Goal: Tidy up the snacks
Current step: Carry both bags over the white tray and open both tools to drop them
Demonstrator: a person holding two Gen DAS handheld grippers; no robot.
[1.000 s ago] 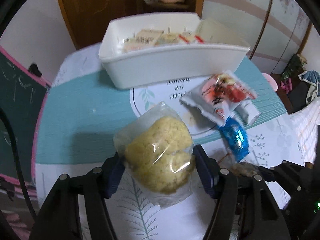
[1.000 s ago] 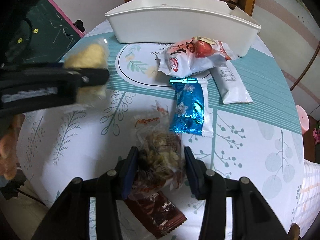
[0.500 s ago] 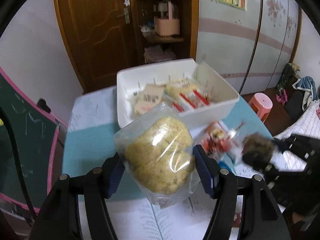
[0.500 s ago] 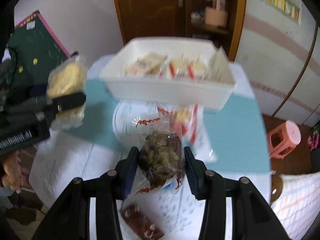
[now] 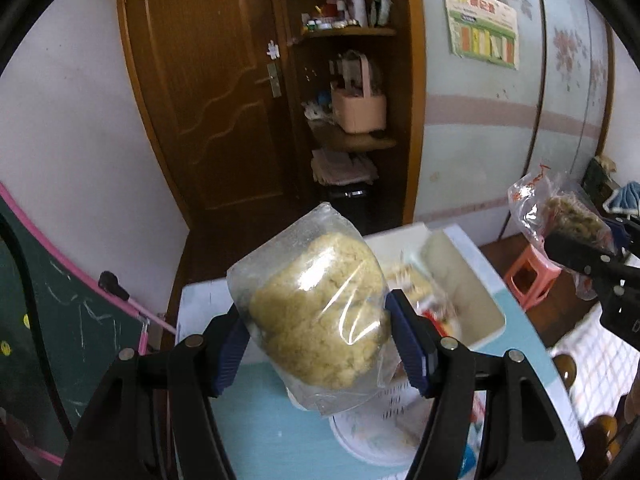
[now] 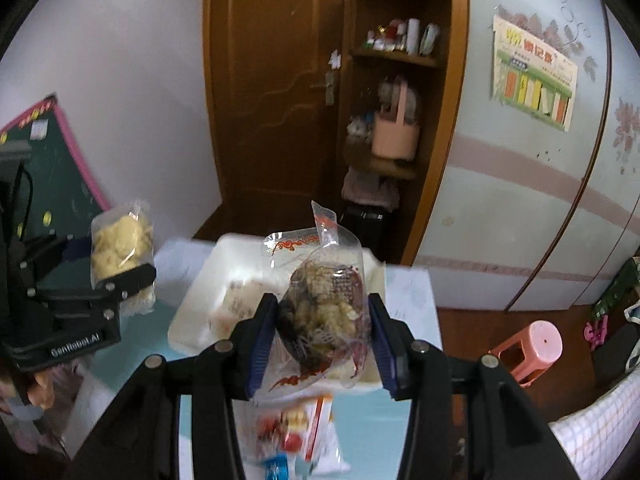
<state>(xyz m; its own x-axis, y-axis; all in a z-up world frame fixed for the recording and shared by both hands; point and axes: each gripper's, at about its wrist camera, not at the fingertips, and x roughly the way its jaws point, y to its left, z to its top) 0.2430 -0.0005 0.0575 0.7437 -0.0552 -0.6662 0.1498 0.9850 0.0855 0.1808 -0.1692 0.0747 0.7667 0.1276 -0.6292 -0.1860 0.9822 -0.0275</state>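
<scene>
My left gripper (image 5: 320, 344) is shut on a clear bag with a yellow crumbly cake (image 5: 320, 312), held in the air above the table, in front of the white bin (image 5: 476, 292). My right gripper (image 6: 324, 340) is shut on a clear bag of dark brown snack with red print (image 6: 324, 304), held above the near side of the white bin (image 6: 200, 308). The bin holds several wrapped snacks. The left gripper with the yellow bag (image 6: 120, 248) shows at the left of the right wrist view; the right gripper's bag (image 5: 560, 216) shows at the right of the left wrist view.
A red-and-white snack packet (image 6: 300, 436) and a blue packet (image 6: 276, 468) lie on the teal and white tablecloth (image 5: 260, 432) below the right gripper. A chalkboard (image 5: 48, 320) stands left of the table. A pink stool (image 6: 532, 344) stands on the floor at the right.
Both grippers have risen from the table with their bags and moved forward toward the white bin. The views now tilt up to the door and shelves.
</scene>
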